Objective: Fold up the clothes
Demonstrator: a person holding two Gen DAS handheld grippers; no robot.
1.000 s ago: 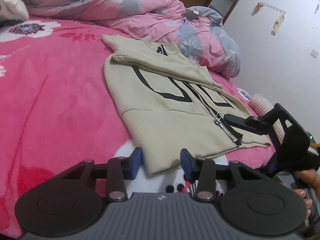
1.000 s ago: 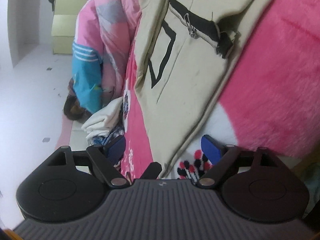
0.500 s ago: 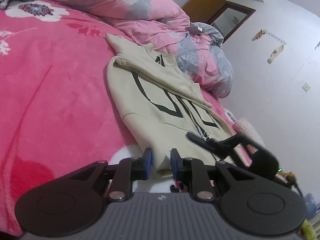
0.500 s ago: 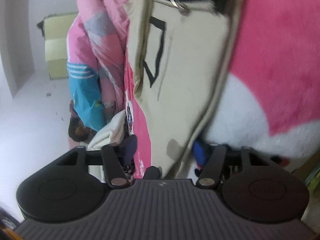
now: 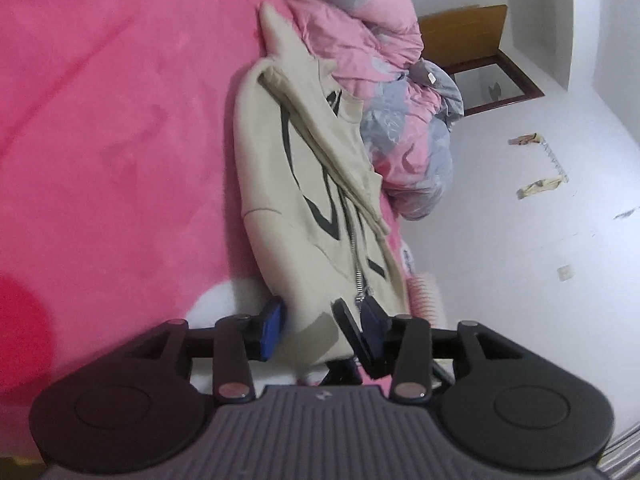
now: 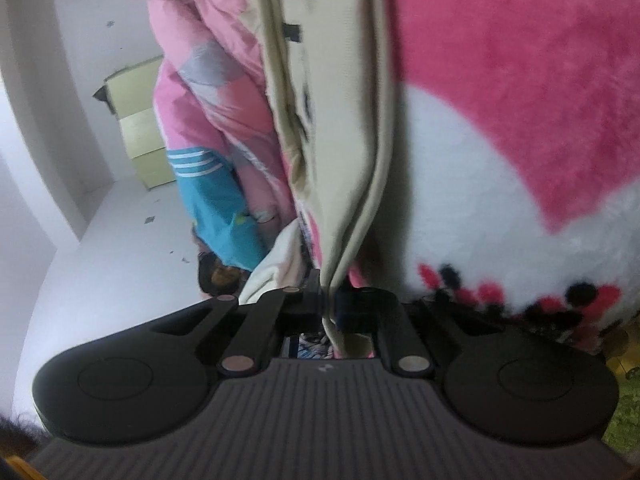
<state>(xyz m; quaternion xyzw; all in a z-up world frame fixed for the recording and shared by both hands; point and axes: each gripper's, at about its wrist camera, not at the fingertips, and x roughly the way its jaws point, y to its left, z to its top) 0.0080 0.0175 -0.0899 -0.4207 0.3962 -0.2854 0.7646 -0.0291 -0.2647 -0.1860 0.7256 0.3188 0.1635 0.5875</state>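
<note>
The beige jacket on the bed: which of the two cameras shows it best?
The left wrist view. There the beige jacket lies stretched along the pink blanket, with its black pattern and zipper visible. The right wrist view shows only a blurred hem of it, pinched in the right claw.

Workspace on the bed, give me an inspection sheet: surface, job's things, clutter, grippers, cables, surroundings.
Surface: pink blanket with a white patch.
Job's things: beige zip-up top, hem end lifted.
Clutter: bunched pink duvet; blue garment.
Grippers: left hand-held gripper open around the hem; right hand-held gripper shut on the hem.
Cables: nothing seen.
Surroundings: white wall, wooden-framed mirror, yellow-green cabinet.
</note>
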